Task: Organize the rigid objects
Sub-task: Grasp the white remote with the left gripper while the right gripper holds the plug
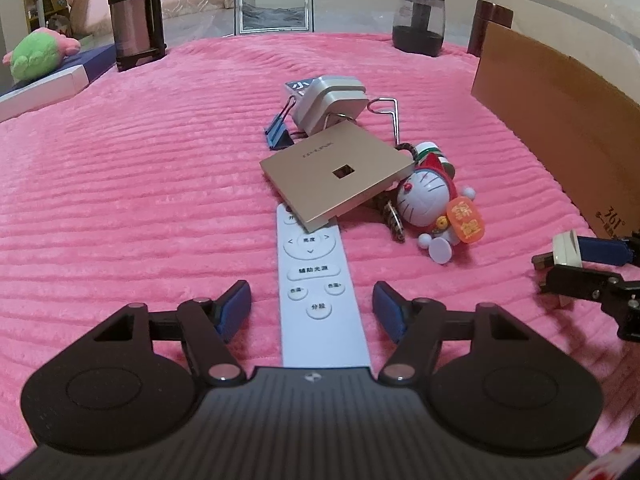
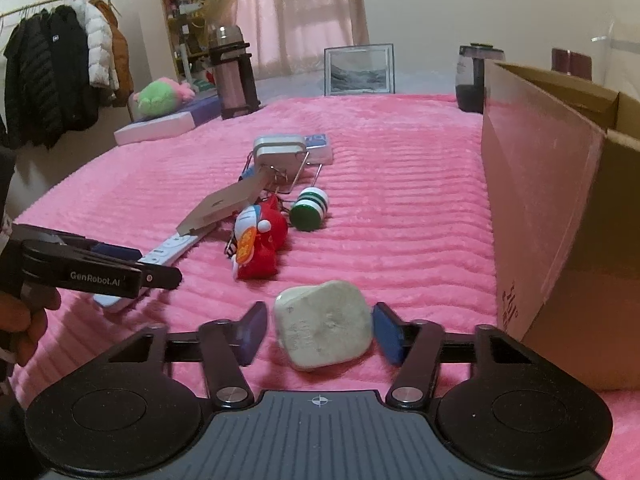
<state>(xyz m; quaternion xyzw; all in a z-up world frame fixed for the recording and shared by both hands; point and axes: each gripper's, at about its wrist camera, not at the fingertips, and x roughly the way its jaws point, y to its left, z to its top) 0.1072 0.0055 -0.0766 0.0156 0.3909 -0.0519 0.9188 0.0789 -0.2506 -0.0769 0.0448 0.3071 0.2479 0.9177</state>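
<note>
A white remote [image 1: 316,280] lies on the pink blanket between the open fingers of my left gripper [image 1: 312,308], its far end under a gold TP-Link panel [image 1: 340,172]. Beside the panel lie a Doraemon toy [image 1: 432,204], a blue binder clip [image 1: 278,132] and a grey adapter [image 1: 332,104]. My right gripper [image 2: 320,330] is open around a white plug adapter [image 2: 326,326], which touches the right pad; the left pad stands apart. A green-and-white spool [image 2: 308,208] lies ahead of it. The right gripper also shows in the left wrist view [image 1: 580,264].
An open cardboard box [image 2: 560,200] stands at the right. At the far edge stand a thermos [image 1: 136,16], a picture frame [image 1: 274,8], a dark glass jug [image 1: 418,24] and a brown cup [image 1: 492,24]. A green plush [image 2: 160,96] lies on a box at the far left.
</note>
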